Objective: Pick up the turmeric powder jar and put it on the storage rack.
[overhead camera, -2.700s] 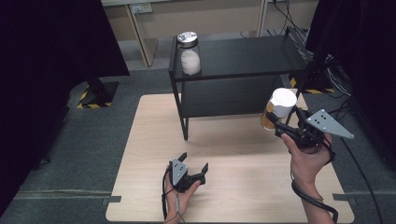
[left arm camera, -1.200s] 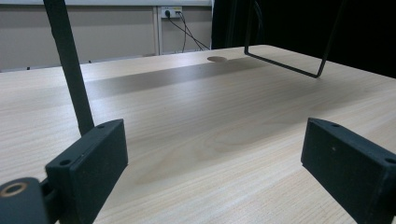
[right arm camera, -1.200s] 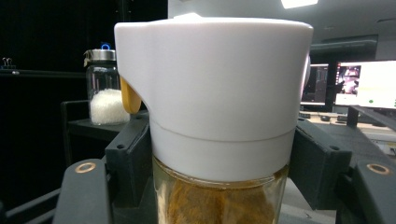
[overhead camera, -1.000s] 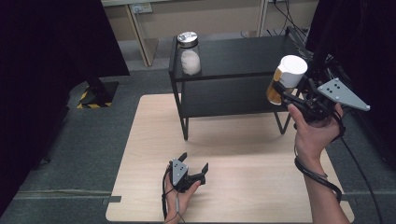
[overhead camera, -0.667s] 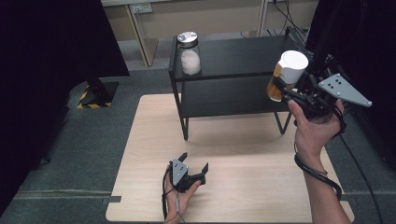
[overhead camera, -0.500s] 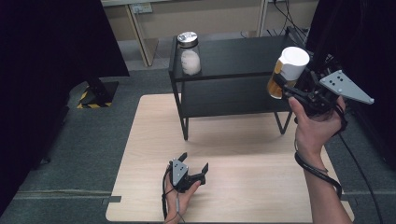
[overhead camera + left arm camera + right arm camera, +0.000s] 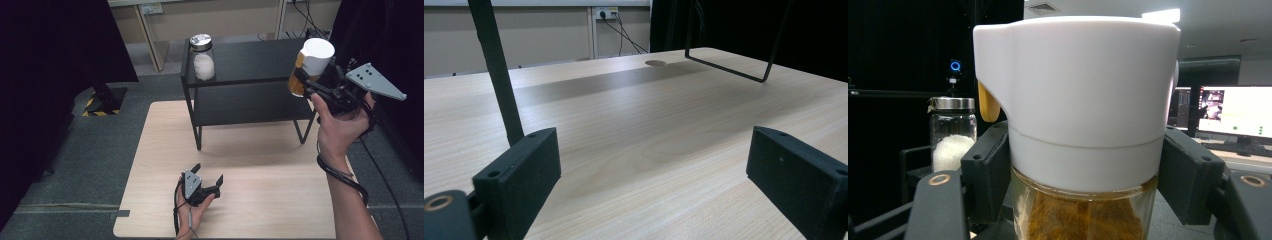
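Note:
A jar with a white lid and orange-brown contents (image 7: 311, 64) (image 7: 1078, 125) is held upright in the air at the right end of the black shelf unit (image 7: 250, 60), level with its top. My right gripper (image 7: 312, 85) (image 7: 1083, 180) is shut on that jar, its pads pressing just under the lid. A glass jar with a metal lid and white grains (image 7: 202, 57) (image 7: 951, 132) stands on the shelf's top at its left end. My left gripper (image 7: 207, 175) (image 7: 654, 165) rests low on the wooden table (image 7: 260, 200) near its front, open, with nothing between its jaws.
The shelf unit has a lower board (image 7: 250, 102) and thin wire legs (image 7: 734, 70) standing on the table's far half. A black curtain (image 7: 50, 75) hangs at the left. Grey floor surrounds the table. A lit monitor (image 7: 1235, 112) stands far off behind the held jar.
My right gripper has carried the white-lidded jar upward, from beside the lower shelf board to the height of the shelf's top. The left gripper has stayed where it was.

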Demonstrator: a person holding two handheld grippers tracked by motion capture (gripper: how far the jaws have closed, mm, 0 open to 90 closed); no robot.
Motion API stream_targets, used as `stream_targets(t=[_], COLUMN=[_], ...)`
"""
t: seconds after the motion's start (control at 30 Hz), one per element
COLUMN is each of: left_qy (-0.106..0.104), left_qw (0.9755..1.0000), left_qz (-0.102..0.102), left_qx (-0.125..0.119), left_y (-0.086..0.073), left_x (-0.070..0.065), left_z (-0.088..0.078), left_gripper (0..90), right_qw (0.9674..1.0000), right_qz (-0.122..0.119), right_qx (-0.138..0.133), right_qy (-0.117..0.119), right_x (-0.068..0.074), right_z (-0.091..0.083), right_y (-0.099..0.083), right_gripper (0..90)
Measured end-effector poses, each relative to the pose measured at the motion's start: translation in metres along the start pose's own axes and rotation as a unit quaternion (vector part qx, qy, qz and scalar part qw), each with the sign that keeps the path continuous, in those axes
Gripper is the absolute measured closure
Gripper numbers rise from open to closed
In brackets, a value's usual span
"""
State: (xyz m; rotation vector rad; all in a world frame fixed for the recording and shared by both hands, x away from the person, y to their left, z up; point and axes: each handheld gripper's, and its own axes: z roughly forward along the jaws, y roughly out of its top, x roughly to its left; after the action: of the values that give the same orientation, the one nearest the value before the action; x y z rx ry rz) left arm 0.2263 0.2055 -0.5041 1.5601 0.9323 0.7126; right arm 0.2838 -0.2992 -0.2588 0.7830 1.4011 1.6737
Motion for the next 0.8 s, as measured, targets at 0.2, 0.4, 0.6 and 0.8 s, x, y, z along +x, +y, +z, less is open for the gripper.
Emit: stream_targets(t=[0.2,0.4,0.6,0.8], left_qy=[0.000,-0.001,-0.001,-0.001], left_qw=[1.0000,1.0000,1.0000,1.0000], left_qz=[0.000,-0.001,-0.001,-0.001], left_qx=[0.000,-0.001,-0.001,-0.001], left_y=[0.000,0.000,0.000,0.000], left_x=[0.000,0.000,0.000,0.000], left_z=[0.000,0.000,0.000,0.000], left_gripper=[6.6,6.6,6.6,6.6], right_qw=[1.0000,1.0000,0.9999,0.9996], right_qz=[0.002,0.004,0.001,0.002], right_qx=[0.000,0.003,0.011,0.017], right_qy=[-0.003,-0.006,-0.011,-0.021], right_x=[-0.001,-0.001,0.000,0.000], right_z=[0.004,0.010,0.019,0.028], right_y=[0.003,0.005,0.009,0.013], right_gripper=[30.7,30.7,30.7,30.7])
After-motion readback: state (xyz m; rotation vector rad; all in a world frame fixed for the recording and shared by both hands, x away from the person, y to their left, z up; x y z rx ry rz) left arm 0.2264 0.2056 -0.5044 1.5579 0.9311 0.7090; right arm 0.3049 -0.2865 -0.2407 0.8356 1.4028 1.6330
